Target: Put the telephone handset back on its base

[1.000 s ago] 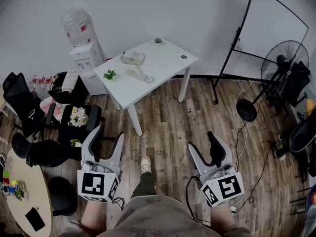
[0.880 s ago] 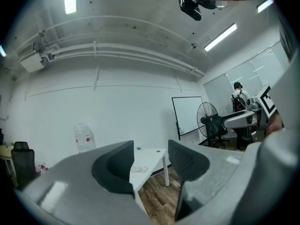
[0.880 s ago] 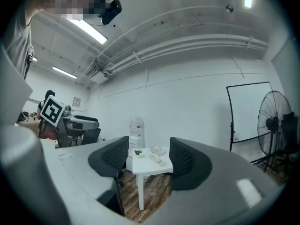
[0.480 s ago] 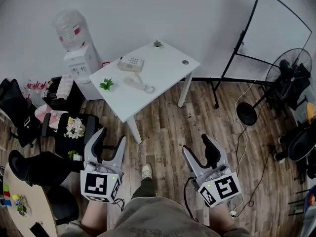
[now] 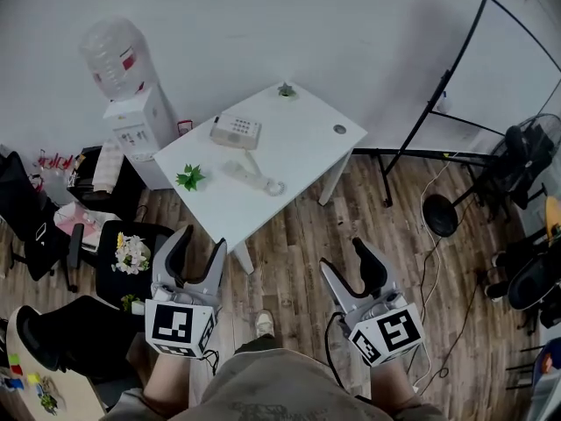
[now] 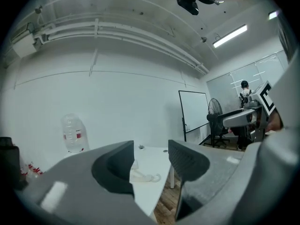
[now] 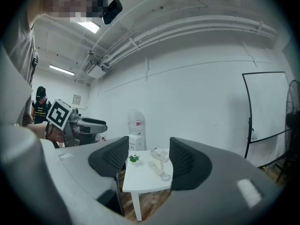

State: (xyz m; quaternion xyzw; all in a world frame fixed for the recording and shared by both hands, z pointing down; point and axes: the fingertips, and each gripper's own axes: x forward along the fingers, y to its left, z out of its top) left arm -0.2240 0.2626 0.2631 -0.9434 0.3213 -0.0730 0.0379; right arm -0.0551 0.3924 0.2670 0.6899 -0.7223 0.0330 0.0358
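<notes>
A white telephone handset (image 5: 252,176) lies off its base on a small white table (image 5: 298,152), its coiled cord beside it. The white telephone base (image 5: 235,131) stands a little behind it, toward the wall. The handset (image 7: 158,168) and base (image 7: 160,154) also show between the right jaws, far ahead, and the handset (image 6: 144,176) shows between the left jaws. My left gripper (image 5: 195,251) and right gripper (image 5: 346,259) are held side by side over the wooden floor, short of the table. Both stand open with nothing between their fingers.
A small green plant (image 5: 190,178) sits on the table's left corner and another tiny plant (image 5: 286,89) at its far corner. A water dispenser (image 5: 127,103) stands left of the table, black chairs (image 5: 39,226) farther left. A whiteboard stand (image 5: 456,103) and fan (image 5: 521,152) are at the right.
Both grippers and the person have moved forward across the floor toward the table, which now sits nearer and larger in the head view. The jaws stay as they were.
</notes>
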